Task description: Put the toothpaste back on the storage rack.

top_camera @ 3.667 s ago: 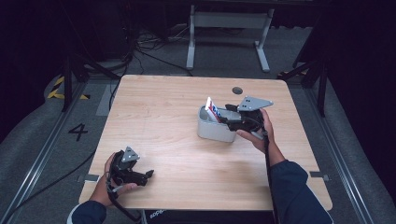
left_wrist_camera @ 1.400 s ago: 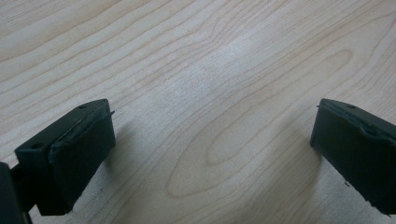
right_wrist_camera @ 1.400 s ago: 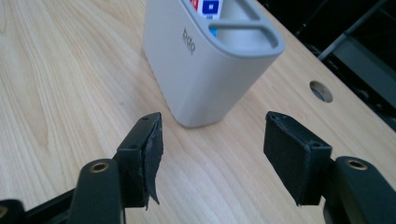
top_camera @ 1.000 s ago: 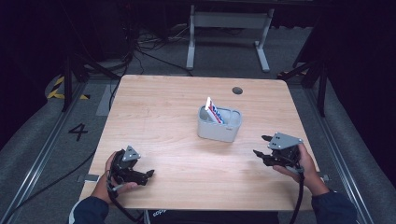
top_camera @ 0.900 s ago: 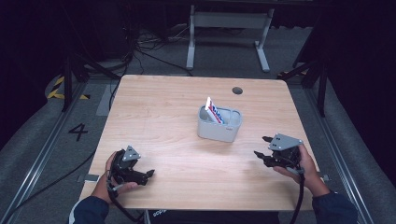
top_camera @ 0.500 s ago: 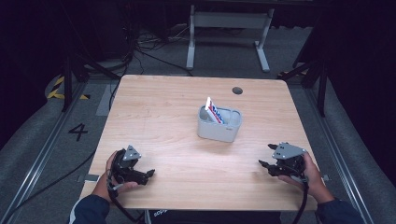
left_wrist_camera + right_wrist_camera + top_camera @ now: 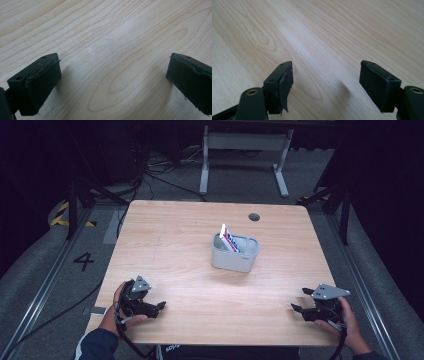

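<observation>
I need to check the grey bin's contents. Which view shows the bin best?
The high view: the bin stands mid-table with a white, red and blue packet sticking up from it. The left and right gripper views show bare wood between open jaws, so they tell nothing about it.

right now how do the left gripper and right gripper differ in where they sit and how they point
The left gripper sits at the table's near-left corner, jaws pointing right; the right gripper sits at the near-right corner, jaws pointing left. The left gripper's grey plate looks smaller and more tilted than the right gripper's. Both are open, empty, and well apart from the grey bin.
</observation>
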The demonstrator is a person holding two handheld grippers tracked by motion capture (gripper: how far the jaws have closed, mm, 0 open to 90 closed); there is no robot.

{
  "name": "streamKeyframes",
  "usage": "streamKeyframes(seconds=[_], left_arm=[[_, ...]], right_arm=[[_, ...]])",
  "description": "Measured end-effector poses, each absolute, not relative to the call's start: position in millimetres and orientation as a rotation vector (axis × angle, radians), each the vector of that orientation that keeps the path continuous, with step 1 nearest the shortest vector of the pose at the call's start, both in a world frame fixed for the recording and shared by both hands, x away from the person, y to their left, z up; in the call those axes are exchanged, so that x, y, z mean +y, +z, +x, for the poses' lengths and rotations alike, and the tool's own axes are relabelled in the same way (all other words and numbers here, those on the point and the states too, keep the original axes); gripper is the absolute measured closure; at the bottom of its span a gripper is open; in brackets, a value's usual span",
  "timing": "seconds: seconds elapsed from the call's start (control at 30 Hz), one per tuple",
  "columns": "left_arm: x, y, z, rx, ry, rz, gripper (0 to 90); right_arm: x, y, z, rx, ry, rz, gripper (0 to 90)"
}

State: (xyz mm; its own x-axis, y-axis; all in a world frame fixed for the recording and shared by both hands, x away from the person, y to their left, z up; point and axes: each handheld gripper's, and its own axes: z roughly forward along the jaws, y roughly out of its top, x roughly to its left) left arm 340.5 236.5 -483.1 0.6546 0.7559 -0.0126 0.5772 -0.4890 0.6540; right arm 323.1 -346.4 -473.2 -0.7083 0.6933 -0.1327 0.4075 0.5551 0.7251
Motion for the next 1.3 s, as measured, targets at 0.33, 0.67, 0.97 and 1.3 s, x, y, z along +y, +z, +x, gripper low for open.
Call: streamKeyframes(seconds=[0.33, 0.67, 0.97, 1.3], left_arm=[[236, -483, 340, 1.042, 0.373, 2.234, 0.2], [234, -483, 340, 1.055, 0.385, 2.228, 0.3], [232, -483, 338, 1.086, 0.413, 2.22, 0.5], [231, -483, 338, 1.104, 0.392, 2.212, 0.2]], right_arm=[[-363, -486, 327, 2.376, 1.057, 1.053, 19.1], [-363, -486, 330, 2.367, 1.05, 1.085, 17.8], [-363, -487, 330, 2.361, 1.049, 1.092, 16.7], [-363, -487, 330, 2.363, 1.044, 1.092, 16.3]])
